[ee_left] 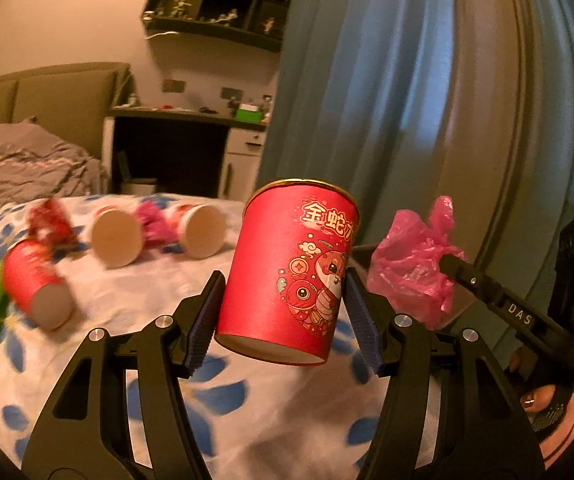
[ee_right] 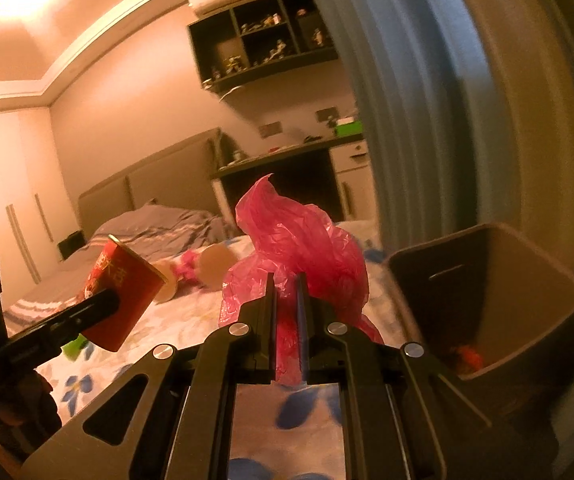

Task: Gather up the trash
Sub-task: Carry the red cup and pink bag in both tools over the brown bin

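I've got the left gripper (ee_left: pixel 283 304) clamped on the red paper cup (ee_left: pixel 291 272) above the bed (ee_left: pixel 271 412), right gripper (ee_right: pixel 287 320) pinching the pink plastic bag (ee_right: pixel 299 240) beside the brown bin (ee_right: pixel 527 320).

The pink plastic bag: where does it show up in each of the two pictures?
Left wrist view: pink plastic bag at right of centre, pinched by the right gripper, beside the red cup.
Right wrist view: bag at centre, between the fingers.
Shared landmark: the dark wall shelf.
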A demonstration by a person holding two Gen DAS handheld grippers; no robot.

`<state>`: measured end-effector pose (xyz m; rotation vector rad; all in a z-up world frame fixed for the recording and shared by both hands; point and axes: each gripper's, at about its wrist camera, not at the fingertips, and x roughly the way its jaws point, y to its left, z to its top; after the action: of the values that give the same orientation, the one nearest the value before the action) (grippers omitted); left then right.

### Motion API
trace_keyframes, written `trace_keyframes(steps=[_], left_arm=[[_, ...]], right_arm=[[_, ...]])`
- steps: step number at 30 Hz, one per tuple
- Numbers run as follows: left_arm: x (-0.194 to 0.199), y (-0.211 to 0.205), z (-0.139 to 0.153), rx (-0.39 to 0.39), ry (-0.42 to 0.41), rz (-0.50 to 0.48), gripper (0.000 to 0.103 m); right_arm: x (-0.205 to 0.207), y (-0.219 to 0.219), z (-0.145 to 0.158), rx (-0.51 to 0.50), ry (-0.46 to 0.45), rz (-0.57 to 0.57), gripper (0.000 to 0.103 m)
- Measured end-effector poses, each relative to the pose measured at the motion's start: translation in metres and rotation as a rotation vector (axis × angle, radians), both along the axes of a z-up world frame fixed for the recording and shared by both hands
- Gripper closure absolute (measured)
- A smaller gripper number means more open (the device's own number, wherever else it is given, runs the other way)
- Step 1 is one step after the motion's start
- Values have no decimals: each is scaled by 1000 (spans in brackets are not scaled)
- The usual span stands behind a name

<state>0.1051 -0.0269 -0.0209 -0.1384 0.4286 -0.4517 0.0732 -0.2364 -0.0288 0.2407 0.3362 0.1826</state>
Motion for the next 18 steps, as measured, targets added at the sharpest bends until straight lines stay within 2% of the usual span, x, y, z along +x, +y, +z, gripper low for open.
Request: trace_keyframes(steps=[12, 18], left_arm=[[42, -105, 10, -16, -31, -164, 44], [62, -147, 4, -18, -18, -213, 44]], right_arm=[[9, -86, 5, -15, -36, -218, 94], [18, -113, 0, -20, -30, -271, 94]])
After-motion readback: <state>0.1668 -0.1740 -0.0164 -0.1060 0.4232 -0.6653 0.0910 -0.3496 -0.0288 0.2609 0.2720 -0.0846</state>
